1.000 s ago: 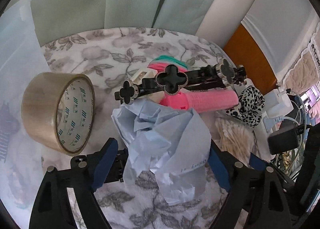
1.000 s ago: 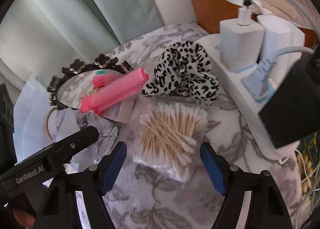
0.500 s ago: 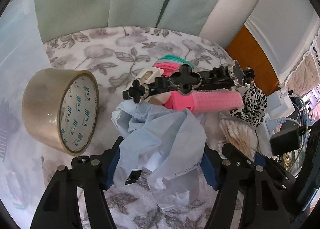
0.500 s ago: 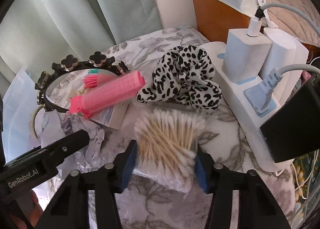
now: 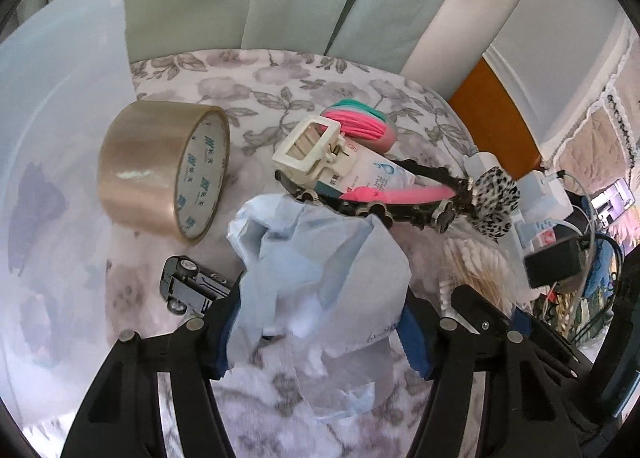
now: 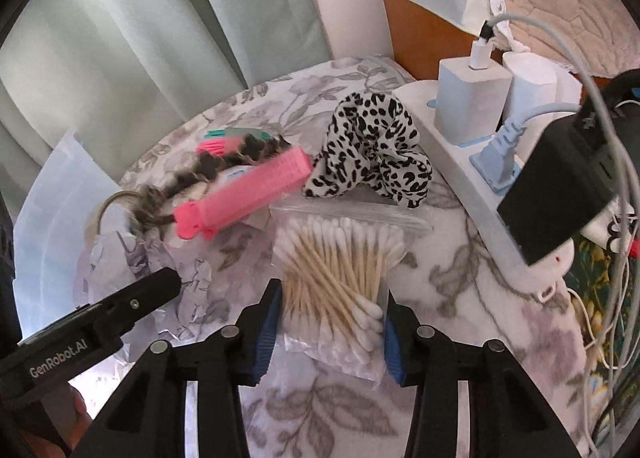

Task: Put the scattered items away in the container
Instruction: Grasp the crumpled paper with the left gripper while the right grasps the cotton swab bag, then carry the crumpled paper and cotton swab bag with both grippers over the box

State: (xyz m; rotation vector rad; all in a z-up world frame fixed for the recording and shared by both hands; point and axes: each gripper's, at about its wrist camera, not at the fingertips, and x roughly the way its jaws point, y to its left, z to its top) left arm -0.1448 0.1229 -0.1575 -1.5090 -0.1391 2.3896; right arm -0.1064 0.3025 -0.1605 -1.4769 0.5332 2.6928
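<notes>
My left gripper [image 5: 320, 318] has its jaws closing, and its blue pads press a crumpled pale blue paper wad [image 5: 320, 258] from both sides. My right gripper [image 6: 330, 322] is also closing, its pads squeezing a clear bag of cotton swabs [image 6: 340, 254]. A translucent container [image 5: 60, 138] stands at the left; its wall [image 6: 52, 198] also shows in the right wrist view. Loose on the floral cloth lie a tape roll [image 5: 160, 166], a toy car [image 5: 188, 286], a pink hair roller [image 6: 244, 194], a leopard scrunchie [image 6: 372, 146] and a black clover-framed mirror [image 5: 400, 206].
A white power strip [image 6: 460, 178] with chargers, a black adapter [image 6: 560, 186] and cables runs along the right. A cream hair clip [image 5: 308, 150], a tube and pink and teal hair ties [image 5: 360, 122] lie behind the mirror. Green curtains hang at the back.
Both grippers closed onto their items, the left on the paper wad, the right on the swab bag. The paper wad rose and a toy car came into view. The mirror tipped over.
</notes>
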